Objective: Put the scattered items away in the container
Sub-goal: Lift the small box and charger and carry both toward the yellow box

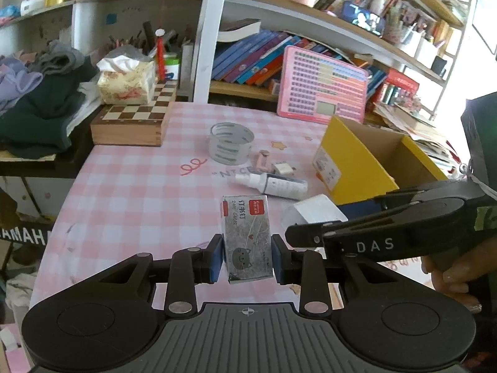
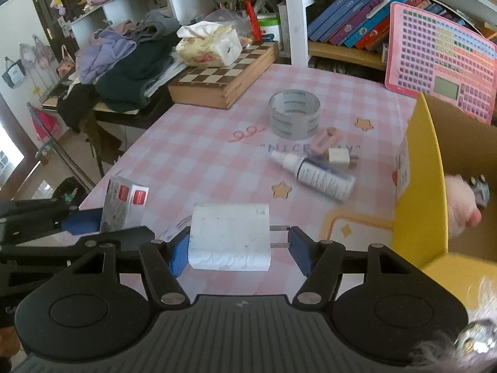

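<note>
Both grippers are loaded as I read my feeds. My right gripper point(image 2: 239, 244) is pinched across a white charger plug point(image 2: 229, 237), the left pad on the flat end of its body and the right pad against its two metal prongs, so the plug's long axis runs sideways between the fingers. My left gripper point(image 1: 247, 256) is clamped on a small grey staple box point(image 1: 247, 236), a pad on each long side, with the box's long axis pointing forward along the fingers and its red-labelled end farthest from me. In the right view the left tool sits low at the left edge with that box, so the two tools are near each other, left beside right. The relation I care about is the yellow cardboard box point(image 2: 417, 186), the container: it stands just to the right of my right gripper, its near wall rising beside the fingers, while from the left camera the same box point(image 1: 357, 168) lies ahead and to the right, beyond the right tool. My judgement is that the right gripper is the nearer and should go first, lifting over the wall and rightward. Farther out on the pink checked table point(image 2: 198, 155) lie a white spray bottle point(image 2: 316, 175), a small white cube adapter point(image 2: 339, 156), a pink clip-like piece point(image 2: 326, 140) and a clear tape roll point(image 2: 294, 113), all loose.
</note>
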`<state>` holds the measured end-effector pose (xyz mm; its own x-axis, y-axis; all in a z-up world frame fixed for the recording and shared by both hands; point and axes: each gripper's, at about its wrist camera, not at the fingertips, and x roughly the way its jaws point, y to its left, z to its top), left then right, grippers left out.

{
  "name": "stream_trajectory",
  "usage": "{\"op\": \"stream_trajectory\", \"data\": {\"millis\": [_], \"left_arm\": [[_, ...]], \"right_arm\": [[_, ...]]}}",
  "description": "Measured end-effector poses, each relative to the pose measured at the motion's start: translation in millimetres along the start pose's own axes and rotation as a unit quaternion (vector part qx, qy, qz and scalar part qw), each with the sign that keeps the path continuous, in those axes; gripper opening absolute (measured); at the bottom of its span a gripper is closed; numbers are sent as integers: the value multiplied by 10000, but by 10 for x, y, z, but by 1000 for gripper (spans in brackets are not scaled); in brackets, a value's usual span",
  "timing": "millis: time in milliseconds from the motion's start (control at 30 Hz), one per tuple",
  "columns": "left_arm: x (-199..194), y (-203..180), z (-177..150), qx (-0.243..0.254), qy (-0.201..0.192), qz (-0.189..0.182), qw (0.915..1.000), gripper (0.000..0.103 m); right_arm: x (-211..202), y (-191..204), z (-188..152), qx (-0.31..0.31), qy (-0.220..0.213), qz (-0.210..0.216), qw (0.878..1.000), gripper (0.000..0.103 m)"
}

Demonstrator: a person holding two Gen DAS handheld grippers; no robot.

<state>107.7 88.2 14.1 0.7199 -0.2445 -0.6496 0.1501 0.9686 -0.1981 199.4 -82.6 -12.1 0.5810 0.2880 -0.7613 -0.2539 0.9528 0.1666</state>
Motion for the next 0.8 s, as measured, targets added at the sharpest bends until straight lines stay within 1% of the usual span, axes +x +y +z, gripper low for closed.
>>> {"op": "stream_trajectory", "data": {"millis": [233,500,667,800], "left_arm": [[-222,-1,-136,-12,-70,-4,10000,30],[-476,-50,-217,296,-178,-86,9994,30],[-602,-126,-298,382,-203,-256,9987,30],[-643,-196,-387,403,-193,-390,9982,30]], "right_arm": [[-197,150,-218,92,-72,-41,9999,63],[-437,252,-405,88,-182,-184,9996,63],[-597,307,-611,206,-186,-234,9993,63],[-715,317,-727,354,-297,-342,9983,63]]}}
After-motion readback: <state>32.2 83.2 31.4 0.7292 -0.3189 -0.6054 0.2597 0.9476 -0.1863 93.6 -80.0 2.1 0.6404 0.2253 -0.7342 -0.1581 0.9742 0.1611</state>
